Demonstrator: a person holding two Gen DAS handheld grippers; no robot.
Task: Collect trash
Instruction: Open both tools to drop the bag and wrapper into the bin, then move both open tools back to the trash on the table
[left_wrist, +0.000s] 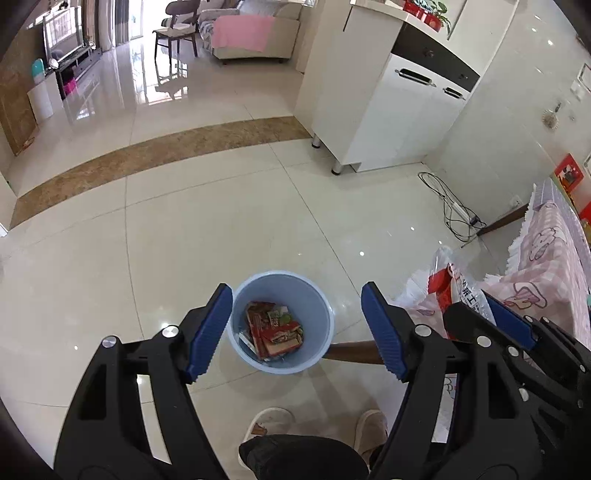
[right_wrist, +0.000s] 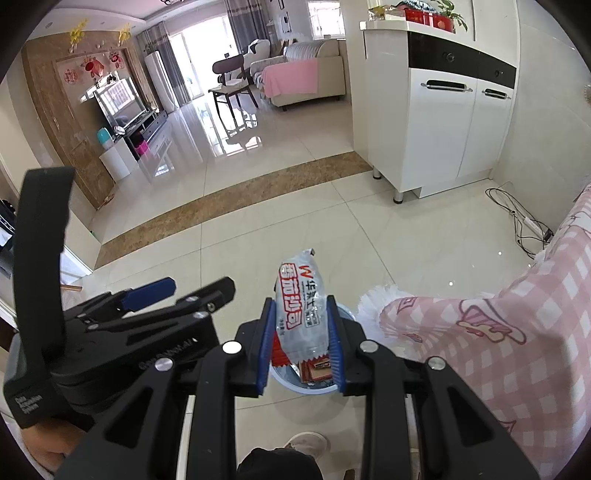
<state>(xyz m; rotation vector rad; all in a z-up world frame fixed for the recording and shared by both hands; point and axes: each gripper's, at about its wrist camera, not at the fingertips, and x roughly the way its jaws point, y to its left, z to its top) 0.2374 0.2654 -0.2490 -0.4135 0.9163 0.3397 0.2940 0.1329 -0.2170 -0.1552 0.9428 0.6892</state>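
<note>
A light blue bin (left_wrist: 325, 314) stands on the tiled floor with red snack wrappers (left_wrist: 275, 328) inside. My left gripper (left_wrist: 297, 328) is open and empty above it, one finger on each side of the bin. My right gripper (right_wrist: 301, 343) is shut on a clear plastic snack wrapper with red lettering (right_wrist: 301, 299), held upright above the bin (right_wrist: 314, 387). In the left wrist view the right gripper (left_wrist: 491, 317) and its wrapper (left_wrist: 458, 284) sit to the right of the bin. In the right wrist view the left gripper (right_wrist: 147, 295) is at the left.
A table with a pink checked cloth (right_wrist: 517, 332) is close on the right. A white cabinet (left_wrist: 388, 103) stands behind, with a power strip and cables (left_wrist: 458, 210) on the floor beside it. My slippered feet (left_wrist: 273, 421) are just below the bin.
</note>
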